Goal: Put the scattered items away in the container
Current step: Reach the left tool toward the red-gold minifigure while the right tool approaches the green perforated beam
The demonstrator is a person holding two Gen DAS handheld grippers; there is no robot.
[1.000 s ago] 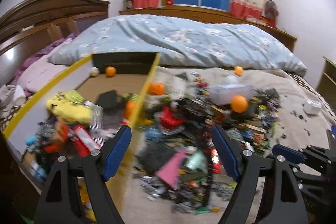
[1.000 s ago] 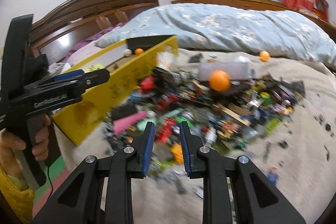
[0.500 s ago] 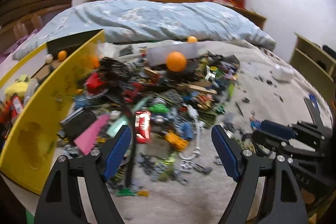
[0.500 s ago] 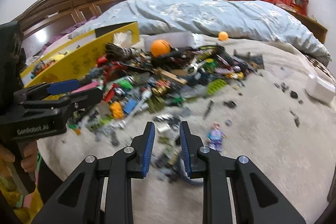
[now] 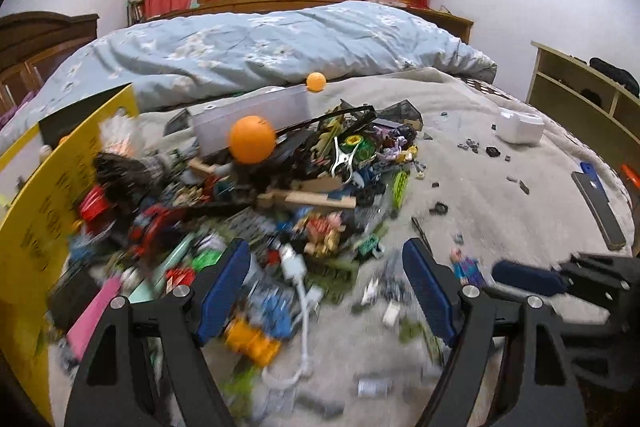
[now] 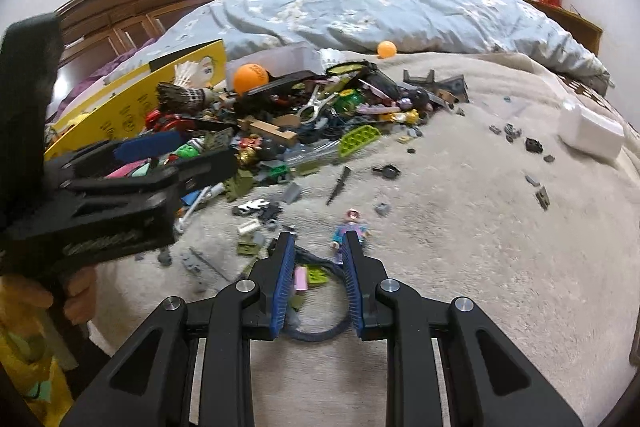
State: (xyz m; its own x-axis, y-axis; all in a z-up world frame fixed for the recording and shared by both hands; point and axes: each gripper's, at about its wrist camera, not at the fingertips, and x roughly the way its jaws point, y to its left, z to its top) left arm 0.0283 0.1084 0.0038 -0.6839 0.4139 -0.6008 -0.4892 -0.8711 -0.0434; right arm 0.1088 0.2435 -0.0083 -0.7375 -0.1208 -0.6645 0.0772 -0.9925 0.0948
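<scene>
Right tool (image 6: 316,263) is hanging low over the bed's beige blanket (image 6: 500,267), its blue pads standing a narrow gap apart and gripping nothing; a dark cord loop (image 6: 320,333) and small pink and green bits are lying on the blanket beneath that gap, untouched as far as the view shows. Left tool (image 5: 326,287) is standing wide open and empty above the near edge of the toy heap (image 5: 304,187), with a white cable (image 5: 304,307) trailing below it. Scattered items are lying in that heap just beside the yellow box (image 5: 44,227), the container, at the left, with loose pieces strewn across the blanket to the right. Toy figure (image 6: 350,229) is lying just beyond the right tool's tips: judged light, hard and slick, best pinched across the torso. Orange ball (image 5: 252,139) is sitting atop the heap: judged light, smooth and inclined to roll, needing a grip across its widest part. Cord and cable are looking limp, likely to dangle and snag neighbouring pieces.
</scene>
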